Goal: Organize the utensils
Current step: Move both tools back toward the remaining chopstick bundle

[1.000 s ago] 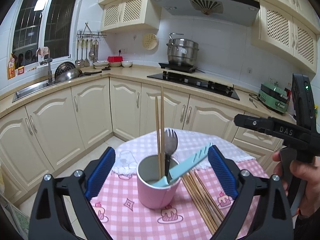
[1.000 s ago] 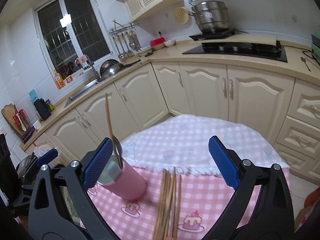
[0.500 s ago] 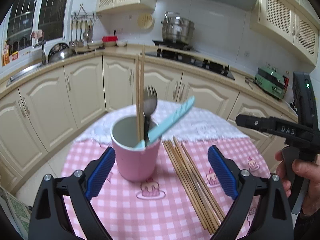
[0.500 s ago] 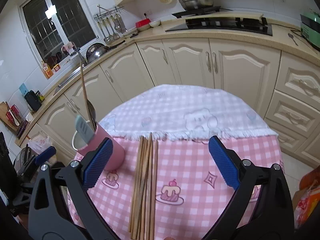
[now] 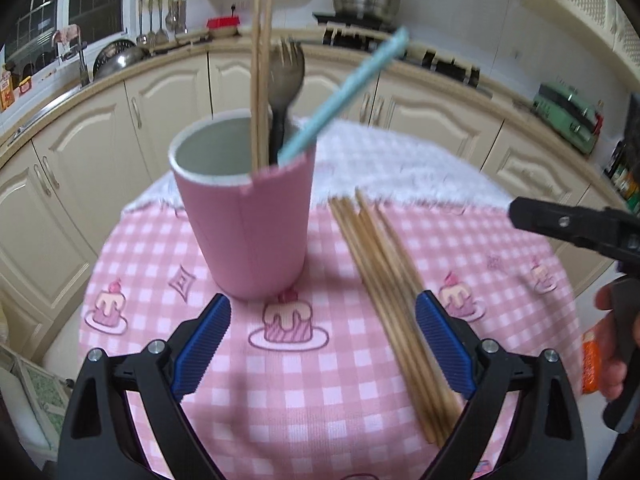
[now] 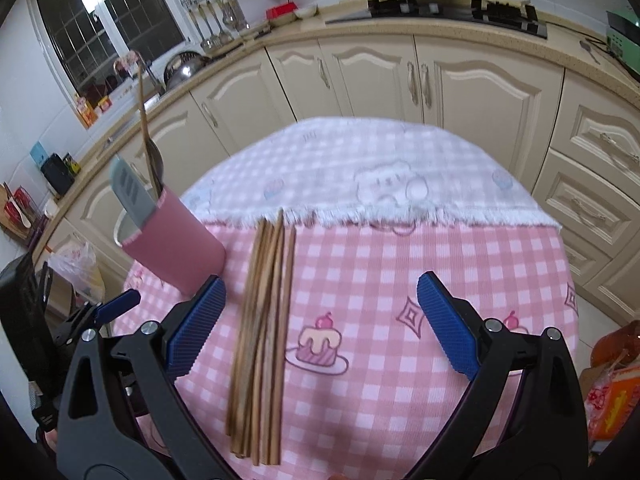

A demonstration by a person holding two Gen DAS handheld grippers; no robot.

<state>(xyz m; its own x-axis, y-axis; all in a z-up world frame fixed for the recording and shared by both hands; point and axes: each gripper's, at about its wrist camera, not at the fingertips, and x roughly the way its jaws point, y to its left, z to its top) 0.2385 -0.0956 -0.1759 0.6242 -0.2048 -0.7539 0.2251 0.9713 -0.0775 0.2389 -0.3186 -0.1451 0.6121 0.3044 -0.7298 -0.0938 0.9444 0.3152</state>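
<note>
Both grippers have dropped closer to the table since 1 second ago. Left gripper is spread wide and empty, just short of the pink cup, which stands near the table's left edge holding 2 chopsticks, a fork and a blue-handled utensil. Right gripper gapes wide and empty over the loose chopstick bundle lying beside the cup.

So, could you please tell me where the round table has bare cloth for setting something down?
The widest free patch is the pink checked cloth right of the loose wooden chopsticks, out to the table's edge. The white cloth behind the chopsticks' tips is also bare. It is crowded on the left, where the pink cup holding utensils stands close beside the chopsticks.
</note>
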